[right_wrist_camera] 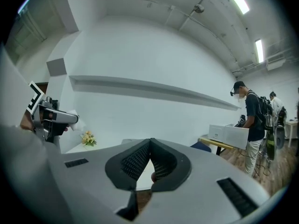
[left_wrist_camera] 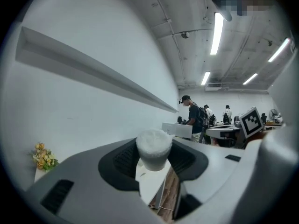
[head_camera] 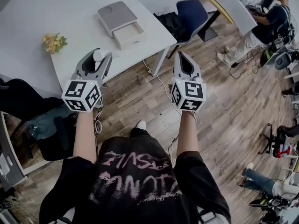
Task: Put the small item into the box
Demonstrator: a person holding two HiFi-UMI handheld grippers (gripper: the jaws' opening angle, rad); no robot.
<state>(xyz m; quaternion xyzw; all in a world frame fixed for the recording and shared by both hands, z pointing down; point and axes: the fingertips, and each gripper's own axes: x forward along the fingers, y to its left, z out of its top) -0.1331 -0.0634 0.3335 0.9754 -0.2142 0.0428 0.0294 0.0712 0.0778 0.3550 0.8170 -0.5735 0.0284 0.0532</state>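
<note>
The head camera is looking steeply down onto the left gripper (head_camera: 97, 55), the right gripper (head_camera: 181, 56) and the white table (head_camera: 70, 13). Each gripper camera is riding close behind its jaws, facing level across the room — both are catching the yellow flowers (left_wrist_camera: 42, 157).

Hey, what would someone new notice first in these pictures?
The left gripper pinches a small white fluffy item over the white table's near edge. The right gripper beside it is shut and empty. Farther back on the table sits the open grey box, yellow flowers to its left.
</note>
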